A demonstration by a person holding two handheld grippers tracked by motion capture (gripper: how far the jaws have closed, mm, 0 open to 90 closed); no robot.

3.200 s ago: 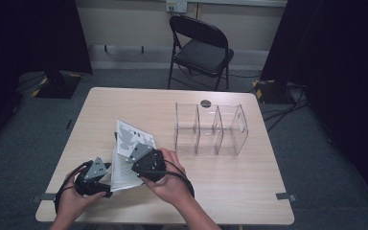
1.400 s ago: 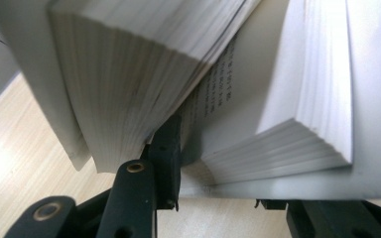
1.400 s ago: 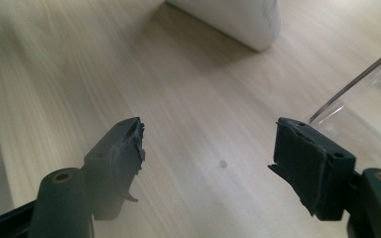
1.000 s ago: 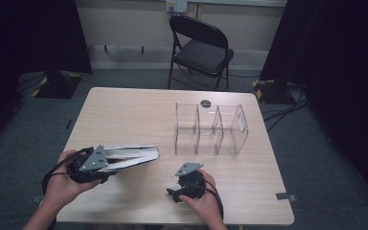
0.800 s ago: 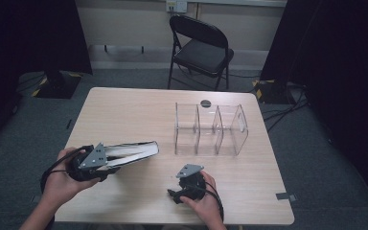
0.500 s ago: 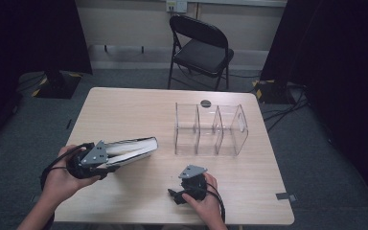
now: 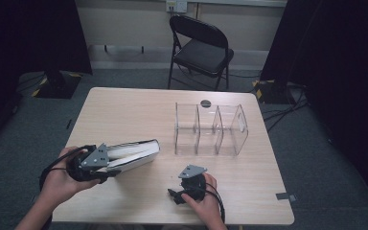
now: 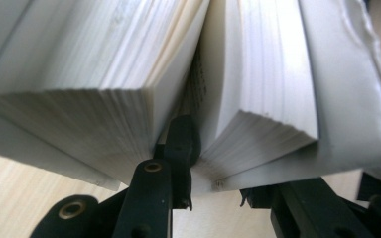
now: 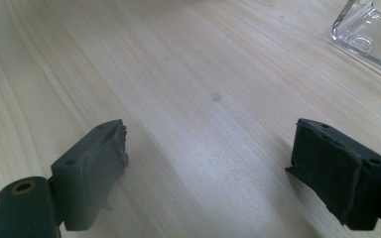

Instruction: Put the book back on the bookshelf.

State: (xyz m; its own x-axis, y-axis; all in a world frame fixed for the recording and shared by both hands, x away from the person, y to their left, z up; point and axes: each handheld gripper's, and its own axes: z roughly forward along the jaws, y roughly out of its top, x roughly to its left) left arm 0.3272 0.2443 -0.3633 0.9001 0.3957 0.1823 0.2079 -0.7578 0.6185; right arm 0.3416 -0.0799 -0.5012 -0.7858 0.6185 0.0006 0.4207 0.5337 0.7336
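**Book held at left, long axis aimed at the organizer**

Left tongs: clamped on the near end of a thick white book. In the left gripper view, 1 jaw sits wedged in a gap between 2 blocks of pages and the other lies outside the right-hand block, so the grip takes only part of the page stack, not the whole book. The book fans open slightly around that inner jaw. Its jaws have just been closing, with pages between them.

Book: runs straight out ahead of the left tongs, long axis pointing away and to the right. Whether its far end rests on the bench or hangs just above it I cannot tell.

Right tongs: jaws spread wide, nothing between them, bare wood under them in the right gripper view. They have just been opening. They sit low on the bench, well to the right of the book and apart from it.

Clear organizer: 3 slots, upright, beyond the right tongs and to the right of the book's far end.

Judgement: the left hand alone carries the book, and the slots lie along the book's own axis, further right. A partial page grip may let the book sag or splay in transit.
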